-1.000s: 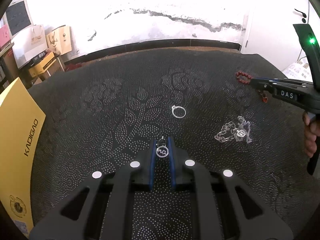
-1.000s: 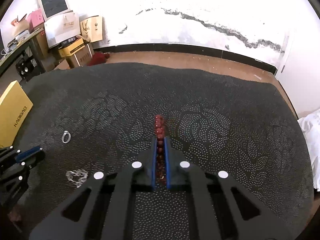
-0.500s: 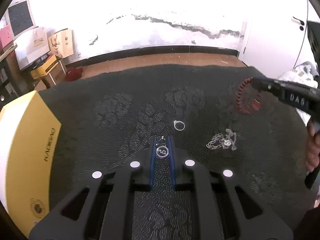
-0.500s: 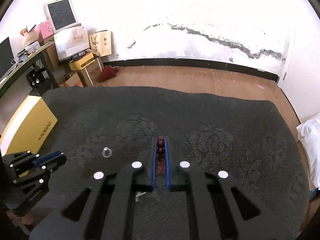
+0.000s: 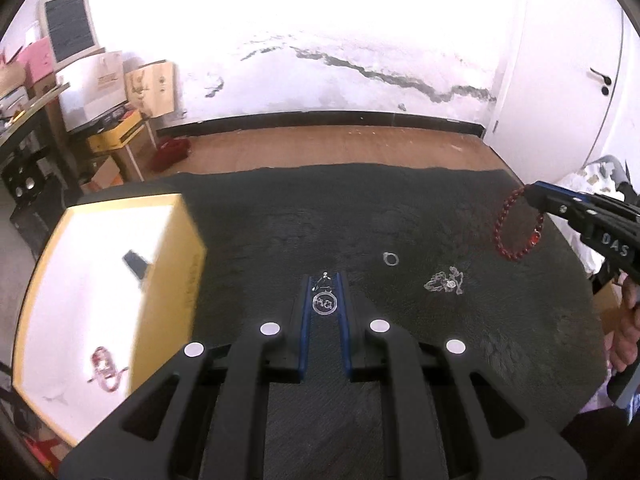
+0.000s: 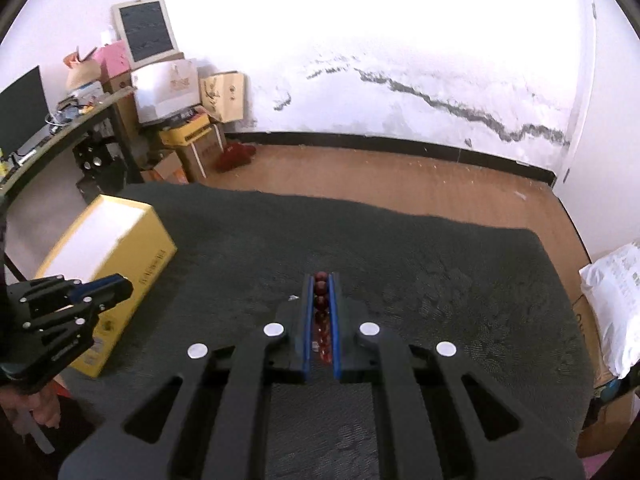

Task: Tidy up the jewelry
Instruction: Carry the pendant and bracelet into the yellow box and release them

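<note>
Left wrist view: left tool closed on round clear pendant; yellow box at 9 o'clock; ring and silver chain on dark tabletop at 2 o'clock; red bead bracelet hanging from right tool.

Right wrist view: right tool closed on red bead bracelet; left tool at 9 o'clock, beside yellow box.

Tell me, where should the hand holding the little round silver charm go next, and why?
Probably sideways to the open yellow box with the white lining, then let go over it. The left gripper is shut on the small round silver charm, held above the dark patterned cloth, and the box sits just to its left with one piece already inside. The right gripper carries the red bead bracelet.
</note>
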